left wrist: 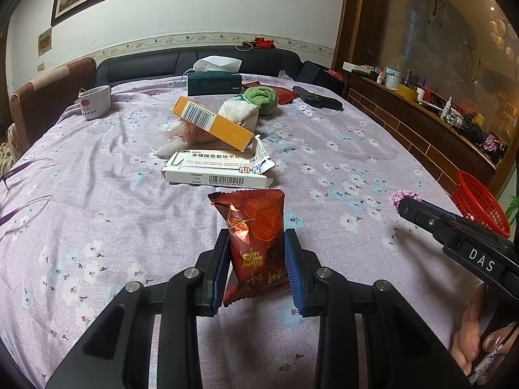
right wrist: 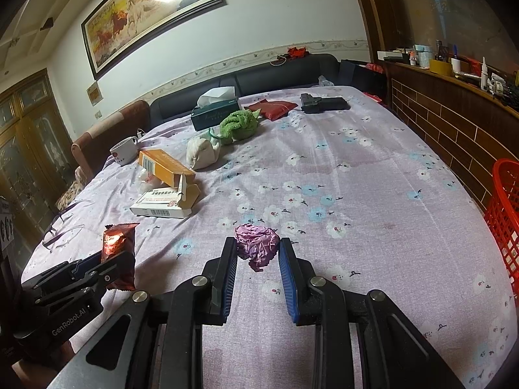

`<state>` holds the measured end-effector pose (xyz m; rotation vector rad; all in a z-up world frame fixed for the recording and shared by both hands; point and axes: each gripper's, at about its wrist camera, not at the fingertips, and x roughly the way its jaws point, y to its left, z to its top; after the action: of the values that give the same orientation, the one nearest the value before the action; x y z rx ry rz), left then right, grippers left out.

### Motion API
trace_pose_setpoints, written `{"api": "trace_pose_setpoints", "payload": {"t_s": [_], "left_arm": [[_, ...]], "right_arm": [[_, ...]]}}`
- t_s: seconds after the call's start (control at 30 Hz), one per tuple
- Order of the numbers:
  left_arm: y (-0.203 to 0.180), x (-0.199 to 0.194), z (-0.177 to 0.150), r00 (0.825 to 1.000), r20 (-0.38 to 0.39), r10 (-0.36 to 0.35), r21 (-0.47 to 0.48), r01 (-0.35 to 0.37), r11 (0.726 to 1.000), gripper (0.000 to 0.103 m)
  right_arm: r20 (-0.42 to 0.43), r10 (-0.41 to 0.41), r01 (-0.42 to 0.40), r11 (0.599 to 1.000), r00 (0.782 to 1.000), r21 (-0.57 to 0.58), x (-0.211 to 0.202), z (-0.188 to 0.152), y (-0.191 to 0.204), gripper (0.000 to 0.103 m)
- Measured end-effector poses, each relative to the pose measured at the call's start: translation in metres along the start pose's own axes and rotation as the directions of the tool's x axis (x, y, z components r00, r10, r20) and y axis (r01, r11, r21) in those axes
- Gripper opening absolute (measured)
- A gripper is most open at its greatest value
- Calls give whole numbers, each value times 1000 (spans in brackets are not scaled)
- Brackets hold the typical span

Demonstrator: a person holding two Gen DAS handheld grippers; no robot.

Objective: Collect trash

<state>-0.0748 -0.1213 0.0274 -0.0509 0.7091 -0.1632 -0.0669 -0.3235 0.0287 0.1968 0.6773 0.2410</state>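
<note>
Left tongs (left wrist: 256,265) clamped on a dark red, shiny foil snack packet with gold characters (left wrist: 254,243), blue pads pressed to both its sides, packet upright and lifted just above the lilac, flower-printed bedspread (left wrist: 340,168). Right tongs (right wrist: 258,270) closed around a crumpled purple paper wad (right wrist: 256,246), pads against its flanks, wad held at the fingertips over the cloth. Seen from the left wrist, right tongs (left wrist: 409,206) reaching in from the right with the wad at the tip, just short of a red plastic mesh basket (left wrist: 480,204) hanging past the bed's right edge. Beyond the packet, a flat white medicine carton with a barcode (left wrist: 214,168), an orange-and-white long carton (left wrist: 211,121) leaning across it, crumpled white tissue (left wrist: 170,137) at its left side, all clustered mid-bed. Farther back, a white cloth pouch (left wrist: 240,111), a green knitted bundle (left wrist: 261,97), a dark green tissue box (left wrist: 214,81), a white mug (left wrist: 95,102) near the left edge, a black flat object (left wrist: 318,99) toward the far right. Wide bare stretch of bedspread from the tongs to the right edge and the basket; brown tiled ledge (right wrist: 454,123) close along that side. Thin-framed spectacles (right wrist: 61,223) by the left edge.
</note>
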Motion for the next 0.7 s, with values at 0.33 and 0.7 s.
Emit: {"api": "trace_pose_setpoints", "payload": {"t_s": [0.33,0.7], "left_arm": [[0,0,0,1000,-3,-2,-2,2,1000,31],[0,1,1,1000,0,-7,-7,7,1000,31]], "right_arm": [[7,2,-2,1000,1000,2,-1,0,0,28],[8,4,-4,1000,1000,4,0,0,-1,28]]}}
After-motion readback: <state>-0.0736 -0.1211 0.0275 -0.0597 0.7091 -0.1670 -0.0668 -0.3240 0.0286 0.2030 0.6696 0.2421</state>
